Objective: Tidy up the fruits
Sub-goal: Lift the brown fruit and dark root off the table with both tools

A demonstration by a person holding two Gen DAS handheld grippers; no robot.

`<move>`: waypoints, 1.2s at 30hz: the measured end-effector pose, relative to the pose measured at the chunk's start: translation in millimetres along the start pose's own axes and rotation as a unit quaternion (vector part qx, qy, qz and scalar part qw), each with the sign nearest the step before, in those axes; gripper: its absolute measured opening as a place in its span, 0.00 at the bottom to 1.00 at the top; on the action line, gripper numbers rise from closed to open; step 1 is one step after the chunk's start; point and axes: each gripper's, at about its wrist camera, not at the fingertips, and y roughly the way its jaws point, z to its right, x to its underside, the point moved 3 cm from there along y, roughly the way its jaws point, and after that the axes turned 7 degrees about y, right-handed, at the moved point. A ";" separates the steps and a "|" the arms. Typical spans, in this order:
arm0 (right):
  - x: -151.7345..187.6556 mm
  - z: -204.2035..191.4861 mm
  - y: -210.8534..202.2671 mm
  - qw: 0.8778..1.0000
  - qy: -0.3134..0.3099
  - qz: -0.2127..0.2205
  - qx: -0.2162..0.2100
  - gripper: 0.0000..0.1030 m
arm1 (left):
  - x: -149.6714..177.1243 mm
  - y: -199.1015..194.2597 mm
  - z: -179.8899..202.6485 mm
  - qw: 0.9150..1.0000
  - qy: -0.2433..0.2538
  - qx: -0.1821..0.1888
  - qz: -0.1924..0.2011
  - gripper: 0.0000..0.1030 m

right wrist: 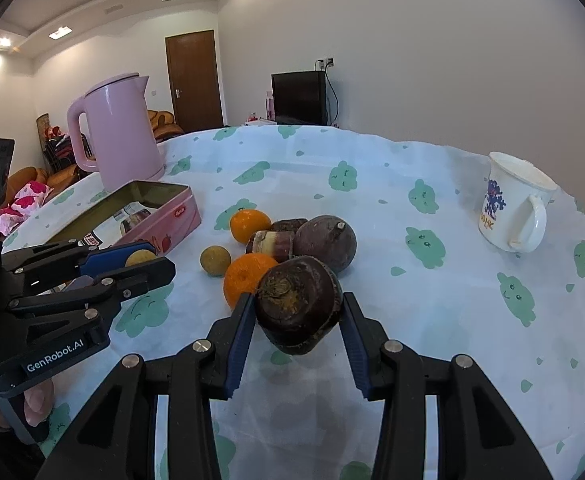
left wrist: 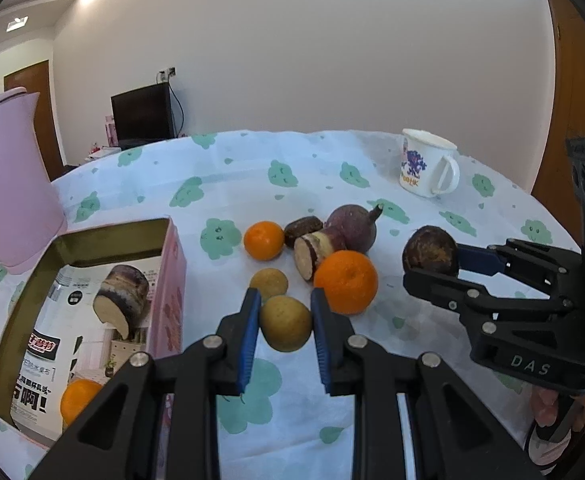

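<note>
A: Where do the fruits sit at this entry?

B: I log one yellow-brown fruit (left wrist: 285,323) clamped between the blue pads of my left claw (left wrist: 285,322), held above the worktop (left wrist: 332,168). My right claw (right wrist: 297,322) is clenched on a dark round root (right wrist: 299,309), also lifted clear.

A: And the rest?

B: The loose pile lies mid-cloth: two oranges (left wrist: 345,281) (left wrist: 264,240), a second yellow-brown fruit (left wrist: 268,283), a cut cane piece (left wrist: 317,249), a small brown piece (left wrist: 302,228) and a purple beet (left wrist: 352,227), all close together.

A: The container?

B: An open pink tin (left wrist: 172,280) sits left of the pile; inside I see a cane piece (left wrist: 122,300) and an orange (left wrist: 77,400) on printed paper. A pink kettle (right wrist: 118,132) stands behind the tin, and a white mug (right wrist: 512,204) well apart to the right.
</note>
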 end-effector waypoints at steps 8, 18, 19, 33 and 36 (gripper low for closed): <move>0.1 -0.5 -7.0 1.000 -0.001 0.017 -0.005 0.43 | -0.6 -10.1 -0.2 1.000 0.002 -0.017 0.025 0.26; -0.8 -2.6 -15.2 0.999 -0.005 0.036 -0.010 0.43 | -1.1 -19.4 -0.8 0.998 0.002 -0.028 0.049 0.26; -0.8 -2.9 -15.7 0.999 -0.005 0.038 -0.010 0.43 | -1.2 -20.1 -0.7 0.998 0.002 -0.029 0.051 0.26; 0.2 -5.0 -26.9 0.998 -0.013 0.065 -0.014 0.43 | -1.9 -31.8 1.5 0.996 0.005 -0.044 0.079 0.26; 0.5 -4.5 -28.9 0.997 -0.014 0.070 -0.015 0.43 | -1.5 -34.6 1.1 0.995 0.005 -0.047 0.084 0.26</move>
